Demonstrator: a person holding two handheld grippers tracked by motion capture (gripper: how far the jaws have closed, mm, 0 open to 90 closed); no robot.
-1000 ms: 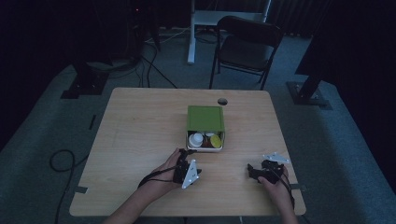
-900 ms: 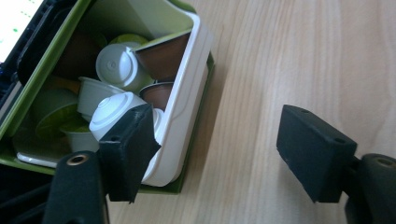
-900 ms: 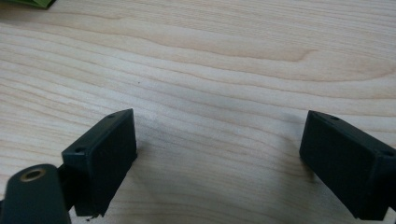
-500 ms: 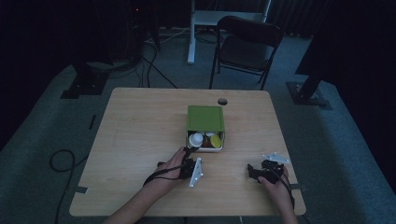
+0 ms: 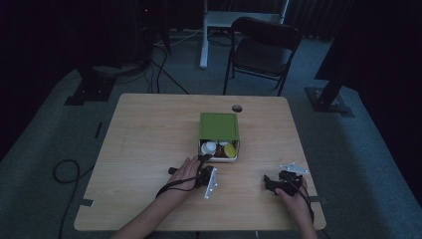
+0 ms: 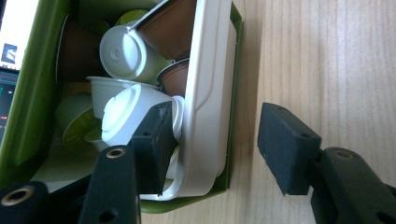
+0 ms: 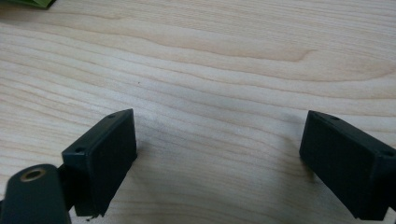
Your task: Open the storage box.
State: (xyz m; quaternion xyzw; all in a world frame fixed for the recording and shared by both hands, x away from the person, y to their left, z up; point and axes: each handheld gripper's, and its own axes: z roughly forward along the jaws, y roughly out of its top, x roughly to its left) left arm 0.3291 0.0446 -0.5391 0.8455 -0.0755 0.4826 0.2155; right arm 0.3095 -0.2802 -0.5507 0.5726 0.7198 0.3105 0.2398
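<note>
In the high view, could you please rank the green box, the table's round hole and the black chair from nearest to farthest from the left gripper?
1. Green box, just beyond the left gripper.
2. Round hole, by the table's far edge.
3. Black chair, on the floor beyond the table.

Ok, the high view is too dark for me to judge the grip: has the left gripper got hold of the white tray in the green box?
Observer: Not yet. In the left gripper view, the left gripper straddles the front wall of the white tray, with one jaw inside and one outside over the table. The outer pad stands clear of the wall. The jaws have just been closing.
Operator: What's in the tray?
Observer: Coffee capsules, white, brown and green ones, loosely piled. The inner pad sits right beside a white one.
Operator: And the right gripper?
Observer: The right gripper is open above the bare table, with nothing between its jaws.
</note>
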